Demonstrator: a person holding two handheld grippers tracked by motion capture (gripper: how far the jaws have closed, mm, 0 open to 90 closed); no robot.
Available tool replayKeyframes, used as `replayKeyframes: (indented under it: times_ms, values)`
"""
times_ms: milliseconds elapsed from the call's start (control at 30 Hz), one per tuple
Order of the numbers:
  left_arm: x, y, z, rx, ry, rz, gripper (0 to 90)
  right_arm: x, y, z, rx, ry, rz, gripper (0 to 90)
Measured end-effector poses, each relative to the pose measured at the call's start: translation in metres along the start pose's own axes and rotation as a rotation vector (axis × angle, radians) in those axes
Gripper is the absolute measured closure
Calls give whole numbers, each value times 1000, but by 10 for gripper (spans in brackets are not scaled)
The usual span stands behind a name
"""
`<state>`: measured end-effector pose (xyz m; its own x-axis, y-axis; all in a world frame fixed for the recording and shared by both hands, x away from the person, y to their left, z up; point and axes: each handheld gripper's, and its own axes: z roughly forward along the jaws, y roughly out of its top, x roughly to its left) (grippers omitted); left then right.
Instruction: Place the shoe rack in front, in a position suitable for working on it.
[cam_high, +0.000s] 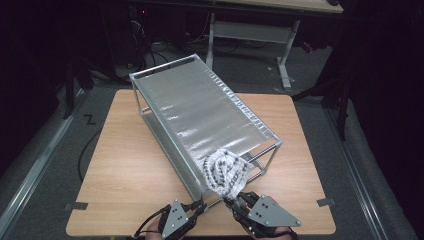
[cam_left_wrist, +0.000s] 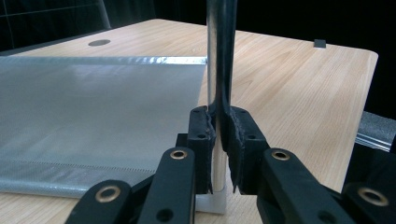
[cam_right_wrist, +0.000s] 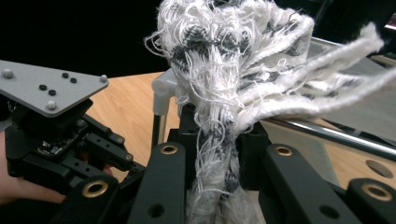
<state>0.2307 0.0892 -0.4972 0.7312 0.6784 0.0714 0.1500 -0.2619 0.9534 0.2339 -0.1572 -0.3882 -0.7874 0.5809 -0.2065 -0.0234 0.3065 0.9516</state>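
Cloth (cam_right_wrist: 219, 70), clamped in right gripper (cam_high: 239, 199), may snag on rack (cam_high: 200, 107); left gripper (cam_high: 199, 209) grips its post (cam_left_wrist: 219, 56).

Clamped between the matt black plastic jaws of the left gripper (cam_left_wrist: 219, 140): a glossy, smooth metal post of the silvery wire-mesh rack (cam_high: 200, 107), fine woven sheen. Pinched in the right gripper (cam_right_wrist: 219, 158): frayed, rough grey-and-white knitted cloth (cam_high: 225, 172). Beneath both: smooth pale wood-grain table (cam_high: 125, 165), satin finish.
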Motion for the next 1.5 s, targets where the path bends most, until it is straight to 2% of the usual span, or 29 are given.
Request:
replayKeyframes:
  times_ms: [133, 233, 267, 333, 367, 433, 567, 700, 800, 867, 933, 967, 1000, 1100, 1167, 1233, 1300, 1367, 1500]
  values:
    - [0, 0, 0, 3, -1, 0, 799, -7, 4, -7, -22, -39, -1, 767]
    - [3, 1, -1, 22, 8, 43, 800, -16, 6, -15, -38, -86, 2, 767]
    - [3, 1, -2, 26, 6, 42, 799, -21, 6, -18, -43, -105, 7, 767]
    - [0, 1, 0, 5, 0, 1, 800, -30, 6, -24, -46, -153, 15, 767]
    - [2, 1, -1, 17, 5, 25, 799, -37, 6, -27, -47, -181, 21, 767]
    - [1, 1, -1, 15, 4, 19, 800, -48, 3, -32, -46, -221, 44, 767]
    - [0, 1, 0, 7, 0, 1, 799, -73, -7, -41, -21, -292, 94, 768]
    - [0, 1, 0, 11, 1, 2, 800, -89, -23, -41, 39, -326, 138, 768]
    - [0, 1, 0, 10, 1, 1, 800, -99, -36, -35, 89, -322, 168, 775]
    - [0, 1, 0, 10, 0, 2, 800, -103, -47, -28, 125, -300, 193, 780]
    - [0, 1, 0, 10, 0, 1, 800, -105, -55, -22, 161, -292, 197, 782]
    - [2, 2, -1, 21, 3, 23, 799, -105, -61, -17, 190, -282, 204, 783]
    - [0, 2, 0, 11, -1, 2, 800, -106, -64, -13, 206, -270, 205, 783]
    - [0, 2, 0, 12, -1, 2, 800, -106, -79, 0, 273, -238, 211, 782]
    - [0, 1, 0, 11, 0, 2, 799, -106, -83, 5, 296, -222, 218, 783]
    - [0, 1, 0, 10, -1, 2, 800, -105, -89, 11, 324, -172, 232, 783]
    - [0, 2, 0, 11, -1, 1, 800, -101, -92, 16, 348, -163, 222, 783]
    - [0, 1, 0, 11, -1, 1, 800, -100, -92, 19, 351, -153, 209, 782]
    - [0, 1, 0, 11, -1, 4, 800, -104, -81, 11, 288, -206, 209, 782]
